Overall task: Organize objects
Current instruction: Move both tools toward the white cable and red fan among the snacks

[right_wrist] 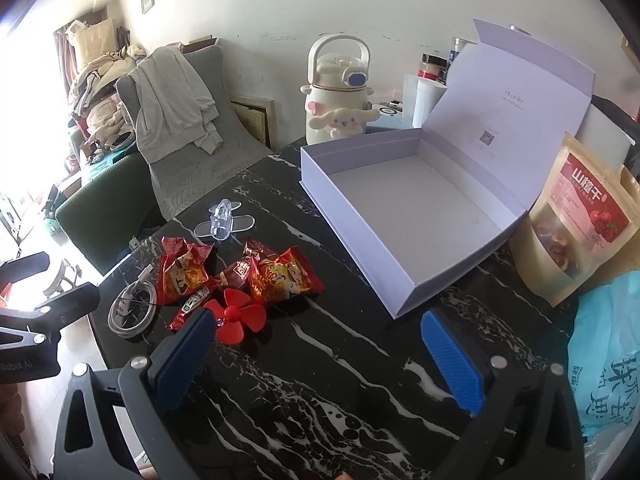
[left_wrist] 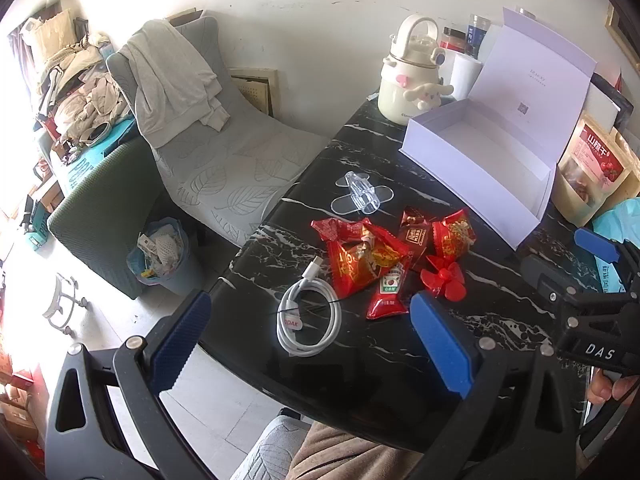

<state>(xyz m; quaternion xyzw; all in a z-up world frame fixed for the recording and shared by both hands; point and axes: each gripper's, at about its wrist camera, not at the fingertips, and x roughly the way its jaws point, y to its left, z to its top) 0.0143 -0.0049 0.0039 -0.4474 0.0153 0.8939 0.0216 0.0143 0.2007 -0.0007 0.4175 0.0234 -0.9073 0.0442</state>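
Two tools are seen above a black marbled surface (right_wrist: pixel 320 380). The left tool (left_wrist: pixel 312 344) is held spread, with nothing between its blue pads, and the right tool (right_wrist: pixel 320 360) is likewise spread and empty. One white box (right_wrist: pixel 400 208) is set open on the surface, its lid raised and its tray bare. Beside the box, a loose cluster is laid out: three red snack packets, namely one (left_wrist: pixel 360 258) at the left, one dark packet (left_wrist: pixel 414 236) in the middle and one (left_wrist: pixel 454 232) at the right; one ketchup sachet (left_wrist: pixel 386 290); one red fan propeller (left_wrist: pixel 444 278); one coiled white cable (left_wrist: pixel 308 320); and one clear plastic holder (left_wrist: pixel 360 194), set apart towards the far edge. One cream bottle (right_wrist: pixel 340 96) is stood behind the box, and one dried-fruit pouch (right_wrist: pixel 576 220) is leaned at its right
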